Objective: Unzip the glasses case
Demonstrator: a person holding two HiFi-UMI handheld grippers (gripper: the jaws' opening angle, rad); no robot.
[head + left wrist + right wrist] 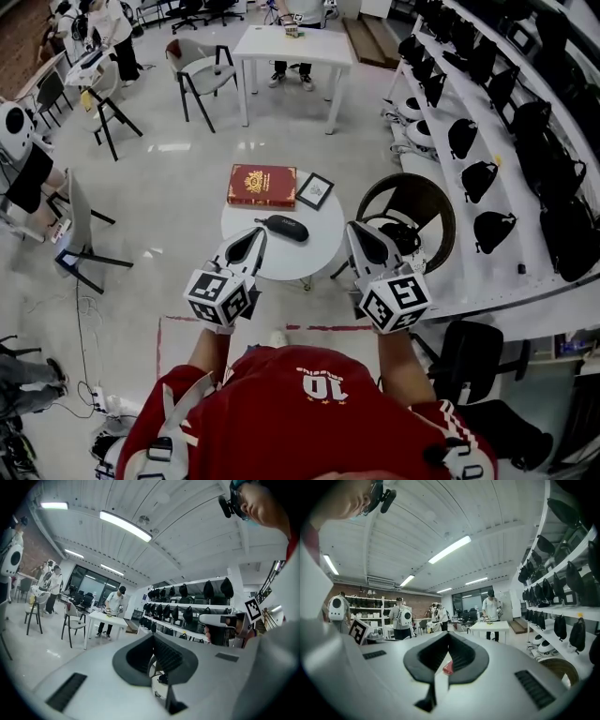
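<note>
Red shirt (309, 412), round white table (325, 240) (glasses case (282, 228), book (262, 186)), bag-lined shelves (448, 234)

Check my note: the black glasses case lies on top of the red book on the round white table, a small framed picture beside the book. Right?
No. In the head view the glasses case lies on the round white table itself, nearer the person than the red book, not on it. The framed picture is beside the book.
</note>
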